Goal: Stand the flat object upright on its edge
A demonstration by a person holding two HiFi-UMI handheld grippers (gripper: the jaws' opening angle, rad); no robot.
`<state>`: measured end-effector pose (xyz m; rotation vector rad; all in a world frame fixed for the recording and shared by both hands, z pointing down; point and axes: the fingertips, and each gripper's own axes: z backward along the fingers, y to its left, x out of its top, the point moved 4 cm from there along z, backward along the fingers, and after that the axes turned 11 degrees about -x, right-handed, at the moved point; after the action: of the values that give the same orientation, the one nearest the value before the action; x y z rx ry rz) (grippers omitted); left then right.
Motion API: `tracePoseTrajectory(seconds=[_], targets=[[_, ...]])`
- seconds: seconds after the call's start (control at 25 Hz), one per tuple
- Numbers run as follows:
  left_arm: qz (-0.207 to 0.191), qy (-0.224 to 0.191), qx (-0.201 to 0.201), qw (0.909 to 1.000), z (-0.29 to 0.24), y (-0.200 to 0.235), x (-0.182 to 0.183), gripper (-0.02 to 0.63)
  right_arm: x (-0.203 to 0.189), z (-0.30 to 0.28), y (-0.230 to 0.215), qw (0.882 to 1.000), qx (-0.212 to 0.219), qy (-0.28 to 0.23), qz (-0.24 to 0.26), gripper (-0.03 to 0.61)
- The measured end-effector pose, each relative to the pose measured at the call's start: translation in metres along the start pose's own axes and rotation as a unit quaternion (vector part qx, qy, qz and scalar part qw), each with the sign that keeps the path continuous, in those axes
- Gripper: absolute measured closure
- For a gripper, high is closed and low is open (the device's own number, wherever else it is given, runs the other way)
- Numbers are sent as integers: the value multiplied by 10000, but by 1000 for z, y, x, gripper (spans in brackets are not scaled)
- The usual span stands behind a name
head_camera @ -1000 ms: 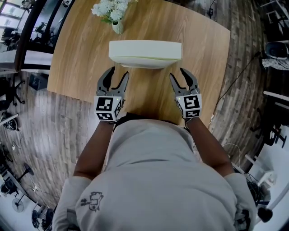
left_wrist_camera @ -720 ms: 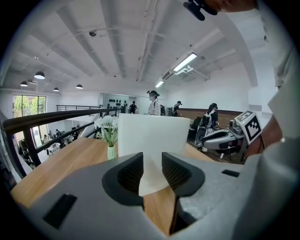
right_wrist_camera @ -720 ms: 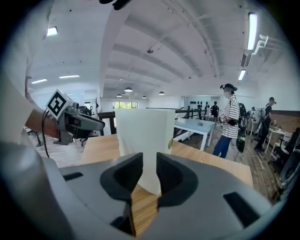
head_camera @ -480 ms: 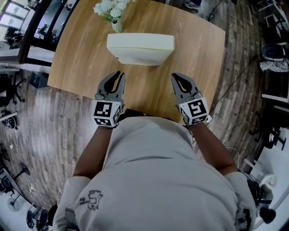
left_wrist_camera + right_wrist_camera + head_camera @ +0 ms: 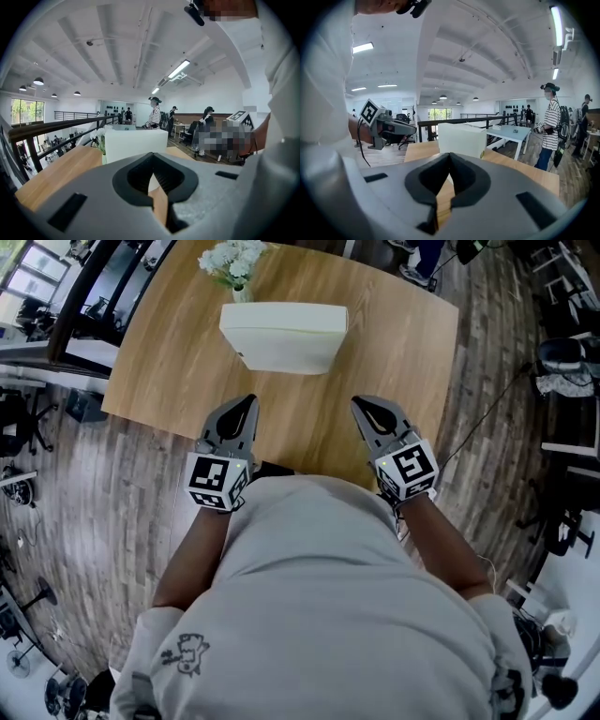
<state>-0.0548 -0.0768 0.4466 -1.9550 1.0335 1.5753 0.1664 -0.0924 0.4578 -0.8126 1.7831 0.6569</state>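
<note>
The flat white box (image 5: 283,334) stands upright on its long edge on the wooden table (image 5: 169,362), with nothing touching it. My left gripper (image 5: 249,401) hangs over the table's near edge, well short of the box. It is shut with nothing between its jaws, which have just been closing. My right gripper (image 5: 359,402) is level with it on the right, also shut and empty after closing. In the left gripper view the box (image 5: 136,143) rises beyond the shut gripper (image 5: 151,155). The right gripper view shows the box (image 5: 461,138) ahead of the shut gripper (image 5: 450,154).
A small vase of white flowers (image 5: 234,263) stands just behind the box's left end. The table's near edge runs under both grippers, with wood-plank floor (image 5: 112,484) around it. People and white tables (image 5: 511,133) are far off in the room.
Both grippers have drawn back from the box toward the person and risen. Their jaws went from open to shut. The box stays upright on its own.
</note>
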Motion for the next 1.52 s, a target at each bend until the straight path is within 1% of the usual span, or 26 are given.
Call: tracePoseTrajectory(seconds=[0.08, 0.2, 0.44, 0.6, 0.76, 0.88, 1.08, 1.28, 1.36, 1.44, 1.52], targets=[[-90, 9, 26, 10000, 5, -9, 6, 607, 3, 7, -2, 9998, 104, 14, -162, 574], [-68, -76, 72, 9999, 13, -24, 18, 607, 13, 20, -5, 9994, 207, -85, -252, 574], [236, -252, 336, 9988, 34, -32, 29, 607, 30, 33, 2, 9988, 331, -235, -257, 574], [201, -279, 221, 9992, 38, -37, 36, 607, 35, 39, 6, 9987, 328, -279, -278, 574], [158, -256, 107, 9995, 54, -35, 37, 607, 34, 43, 24, 9985, 322, -254, -356, 574], [132, -238, -61, 9996, 60, -37, 37, 607, 35, 49, 36, 9988, 267, -232, -342, 574], [130, -238, -324, 9991, 88, -42, 30, 607, 33, 59, 70, 9990, 169, -161, -392, 574], [159, -268, -438, 9986, 137, -44, 19, 607, 38, 80, 116, 9991, 75, -218, -343, 574], [110, -281, -476, 9984, 157, -46, 16, 607, 41, 89, 134, 9991, 24, -271, -326, 574], [105, -338, -512, 9981, 177, -48, 14, 607, 43, 99, 150, 9990, -41, -311, -319, 574], [181, -428, -560, 9973, 197, -48, 11, 607, 45, 108, 166, 9989, -137, -355, -286, 574]])
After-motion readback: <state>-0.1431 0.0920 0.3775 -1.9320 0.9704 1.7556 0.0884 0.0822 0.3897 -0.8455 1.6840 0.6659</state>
